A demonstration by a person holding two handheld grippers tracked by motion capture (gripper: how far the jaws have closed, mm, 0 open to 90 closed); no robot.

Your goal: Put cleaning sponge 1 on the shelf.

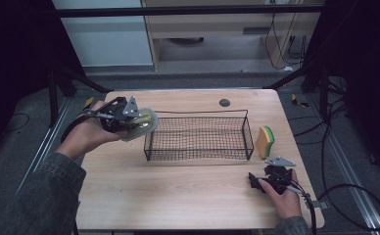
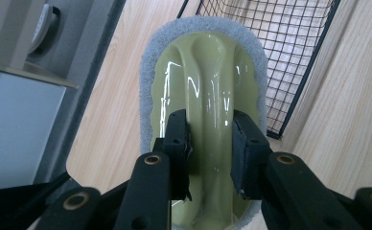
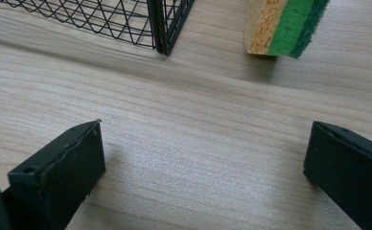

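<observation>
The left tongs (image 1: 138, 122) pinch the raised handle ridge of a pale green scrubber (image 2: 205, 96) with a grey pad rim, held in the air just left of the wire basket (image 1: 198, 155). The scrubber's long axis points toward the basket's left end, so the likely drop lies to the right. The right tongs (image 1: 257, 182) rest spread on the table (image 1: 178, 196), near the sponge (image 1: 265, 141).

Pale-green scrubber (image 2: 208, 96) with grey pad rim; held aloft beside the basket's left end.
</observation>
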